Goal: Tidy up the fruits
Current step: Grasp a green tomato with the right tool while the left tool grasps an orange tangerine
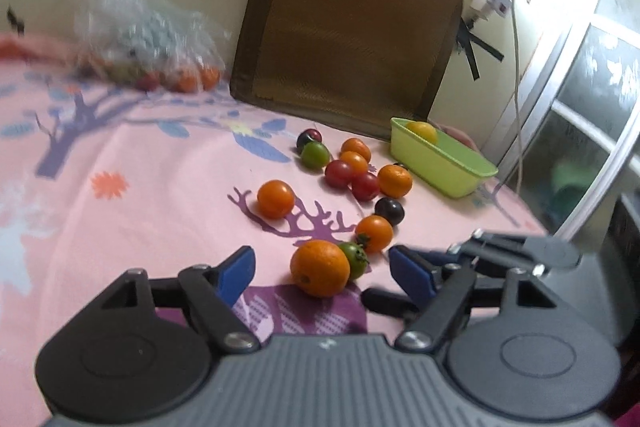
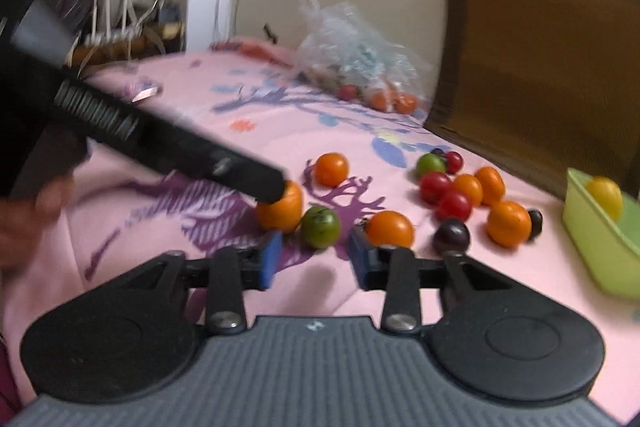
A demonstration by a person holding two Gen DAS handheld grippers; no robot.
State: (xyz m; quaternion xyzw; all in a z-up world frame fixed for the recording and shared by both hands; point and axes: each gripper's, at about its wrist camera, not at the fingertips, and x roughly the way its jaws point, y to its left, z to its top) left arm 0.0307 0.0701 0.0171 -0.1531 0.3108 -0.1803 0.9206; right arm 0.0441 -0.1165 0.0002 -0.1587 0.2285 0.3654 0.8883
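A big orange (image 1: pixel 320 268) lies on the pink sheet in the gap between the tips of my open left gripper (image 1: pixel 324 269), unclamped. A green tomato (image 1: pixel 354 259) touches its right side. In the right wrist view one left finger (image 2: pixel 240 167) reaches over the same orange (image 2: pixel 280 213). My right gripper (image 2: pixel 316 255) is open just short of the green tomato (image 2: pixel 320 227), holding nothing. More orange, red and dark fruits (image 1: pixel 360 175) are scattered further on. A light green tray (image 1: pixel 448 167) at the far right holds one yellow fruit (image 1: pixel 422 131).
A clear plastic bag (image 1: pixel 140 39) with several fruits sits at the back left by the wall. A brown cushion (image 1: pixel 344 27) leans on the wall behind the fruits. The right gripper's black frame (image 1: pixel 520 255) crowds the right side. A window (image 1: pixel 592 99) lies beyond the tray.
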